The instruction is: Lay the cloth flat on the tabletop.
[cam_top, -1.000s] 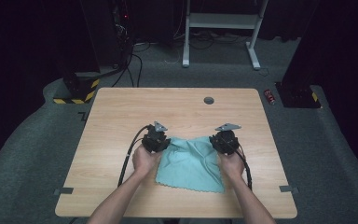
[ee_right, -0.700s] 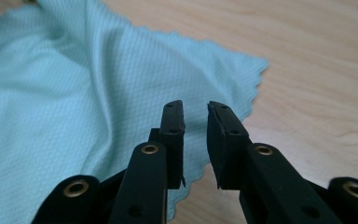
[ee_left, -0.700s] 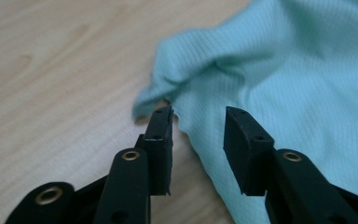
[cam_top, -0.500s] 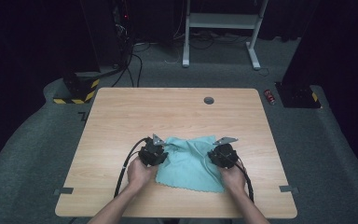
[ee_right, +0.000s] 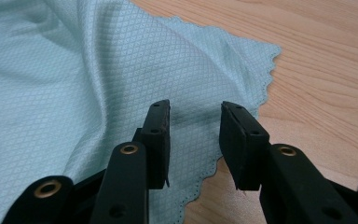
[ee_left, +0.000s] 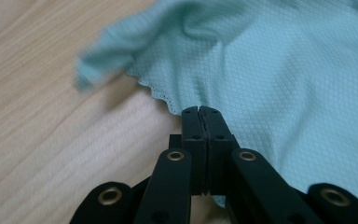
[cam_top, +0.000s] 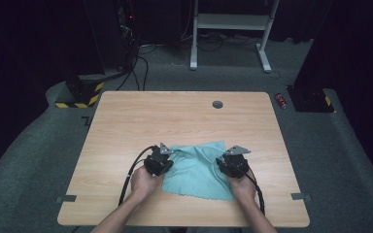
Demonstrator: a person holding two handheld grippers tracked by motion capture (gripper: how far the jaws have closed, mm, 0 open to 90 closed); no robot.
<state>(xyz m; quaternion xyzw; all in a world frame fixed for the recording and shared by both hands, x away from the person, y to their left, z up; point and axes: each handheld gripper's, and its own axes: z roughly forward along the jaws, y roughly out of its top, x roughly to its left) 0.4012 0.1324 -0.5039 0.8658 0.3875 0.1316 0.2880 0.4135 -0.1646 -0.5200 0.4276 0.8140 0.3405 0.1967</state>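
Note:
A teal cloth point(cam_top: 196, 170) lies spread on the wooden table point(cam_top: 175, 116), near its front edge. My left gripper point(cam_top: 163, 156) sits at the cloth's left edge. In the left gripper view its jaws point(ee_left: 200, 112) are shut, pinching the scalloped hem of the cloth point(ee_left: 279, 70). My right gripper point(cam_top: 234, 158) is at the cloth's right edge. Its jaws point(ee_right: 196, 123) have just been opening and stand apart. The cloth point(ee_right: 74, 84) lies between and under them, and the pads do not press on it.
A small round grommet point(cam_top: 217, 104) is set in the table near its far edge. Cables trail from both grippers toward the front edge. On the floor beyond are a red can point(cam_top: 281, 101), a yellow-and-black striped base point(cam_top: 80, 94) and a white frame point(cam_top: 228, 29).
Both hands have drawn back toward the table's near edge. The grippers now sit lower on the cloth's two sides.

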